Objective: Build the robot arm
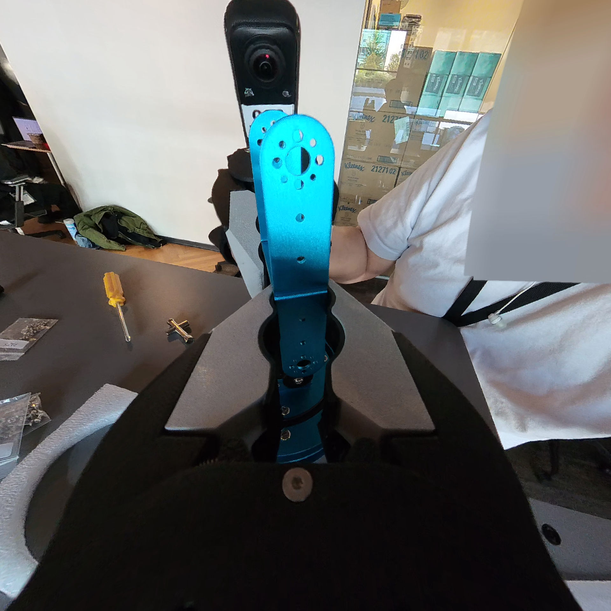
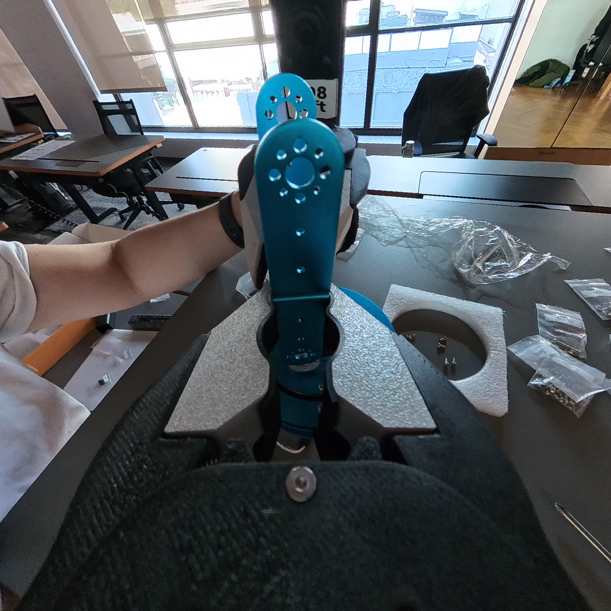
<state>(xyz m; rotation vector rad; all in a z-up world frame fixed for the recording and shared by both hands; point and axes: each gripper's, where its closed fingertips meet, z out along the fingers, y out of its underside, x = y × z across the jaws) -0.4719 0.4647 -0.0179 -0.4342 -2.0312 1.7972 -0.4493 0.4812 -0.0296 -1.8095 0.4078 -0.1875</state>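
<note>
A blue metal U-bracket (image 1: 297, 205) with round-ended, hole-drilled arms stands upright above the dark table (image 1: 66, 287). My left gripper (image 1: 301, 297) is shut on its lower part, where screws and a blue joint piece show between the jaws. My right gripper (image 2: 301, 297) is shut on the same bracket (image 2: 299, 215) from the opposite side. The two grippers face each other. The right gripper's grey finger (image 1: 243, 238) and its camera (image 1: 264, 62) show behind the bracket. The left gripper's finger (image 2: 251, 231) and the person's forearm (image 2: 132, 264) show in the right wrist view.
A yellow screwdriver (image 1: 114, 294), a cross wrench (image 1: 180, 330) and screw bags (image 1: 26, 330) lie to the left. A white foam ring (image 2: 463, 390) with loose screws (image 2: 443, 350), small bags (image 2: 562, 330), crumpled plastic wrap (image 2: 479, 244) and a blue disc (image 2: 367, 307) lie to the right. The yellow screwdriver (image 1: 114, 294) is about equally far from each gripper, around 30 cm.
</note>
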